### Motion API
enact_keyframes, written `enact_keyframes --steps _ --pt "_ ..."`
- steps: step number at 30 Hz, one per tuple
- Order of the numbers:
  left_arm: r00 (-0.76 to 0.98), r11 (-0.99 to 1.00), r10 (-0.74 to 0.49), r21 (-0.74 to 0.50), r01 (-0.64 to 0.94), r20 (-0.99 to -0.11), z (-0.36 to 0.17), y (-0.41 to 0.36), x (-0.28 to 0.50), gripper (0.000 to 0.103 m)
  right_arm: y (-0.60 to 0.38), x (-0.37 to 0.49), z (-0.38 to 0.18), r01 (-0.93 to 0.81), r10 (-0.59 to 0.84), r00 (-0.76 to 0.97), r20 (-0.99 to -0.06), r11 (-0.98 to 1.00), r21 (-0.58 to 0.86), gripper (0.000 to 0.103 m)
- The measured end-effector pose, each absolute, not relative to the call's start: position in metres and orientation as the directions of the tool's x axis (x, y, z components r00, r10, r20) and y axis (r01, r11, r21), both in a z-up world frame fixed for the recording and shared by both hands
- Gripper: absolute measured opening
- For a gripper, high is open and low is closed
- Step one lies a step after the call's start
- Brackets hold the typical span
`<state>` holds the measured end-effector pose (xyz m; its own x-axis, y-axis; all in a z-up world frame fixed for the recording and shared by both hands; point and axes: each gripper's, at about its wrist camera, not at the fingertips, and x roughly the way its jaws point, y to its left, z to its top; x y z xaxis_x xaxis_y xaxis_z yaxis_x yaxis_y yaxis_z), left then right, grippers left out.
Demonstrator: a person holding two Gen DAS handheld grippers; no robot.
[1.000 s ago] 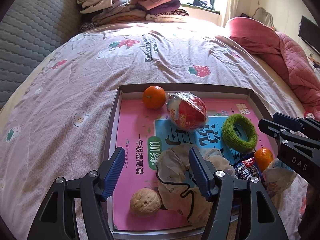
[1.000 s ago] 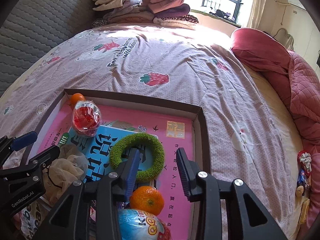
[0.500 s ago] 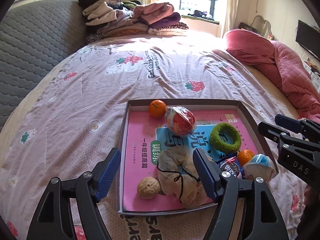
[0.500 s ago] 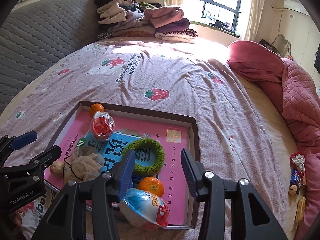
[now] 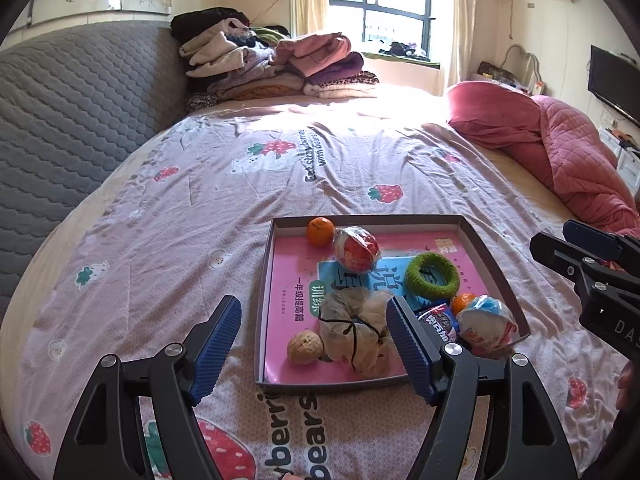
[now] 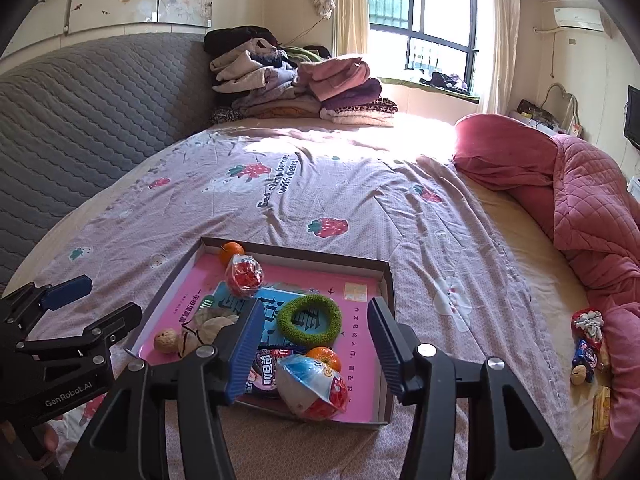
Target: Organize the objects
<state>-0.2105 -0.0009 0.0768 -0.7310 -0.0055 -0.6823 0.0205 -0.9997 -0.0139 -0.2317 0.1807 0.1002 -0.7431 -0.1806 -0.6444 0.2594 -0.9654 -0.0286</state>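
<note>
A shallow brown tray [image 5: 496,276] lined with a pink book lies on the bed. It holds a tangerine [image 5: 320,231], a red wrapped ball [image 5: 356,249], a green fuzzy ring [image 5: 431,274], a beige cloth bundle [image 5: 354,328], a walnut [image 5: 305,347], a purple snack pack [image 5: 438,320], a second tangerine [image 5: 462,303] and a blue-and-white wrapped ball [image 5: 486,326]. My left gripper [image 5: 313,308] hangs open above the tray's near left part, holding nothing. My right gripper [image 6: 315,308] hovers over the tray's near side, jaws opening, clear above the blue wrapped ball [image 6: 312,390].
Folded clothes [image 5: 276,64] are piled at the far end of the bed. A grey padded headboard [image 5: 60,120] runs along the left. A pink quilt [image 5: 560,148] is bunched on the right, with small snacks and a scrunchie [image 6: 586,344] beside it.
Both grippers have drawn back and up from the tray, so it looks smaller and farther. The right jaws have widened. The blue wrapped ball lies free in the tray's near corner.
</note>
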Motion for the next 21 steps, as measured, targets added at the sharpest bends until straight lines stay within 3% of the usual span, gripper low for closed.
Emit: enact_keyframes --steps 11,21 --pt "-0.753 -0.999 0.009 -0.035 0.018 -0.658 0.09 0.004 -0.164 0.076 0.187 -0.18 0.125 0.268 -0.205 -0.781 -0.59 -0.963 -0.02 0.06" --pt "-0.77 -0.999 0.007 -0.031 0.017 -0.639 0.09 0.003 -0.125 0.076 0.188 -0.14 0.109 0.277 -0.237 -0.784 -0.574 -0.961 0.019 0.067"
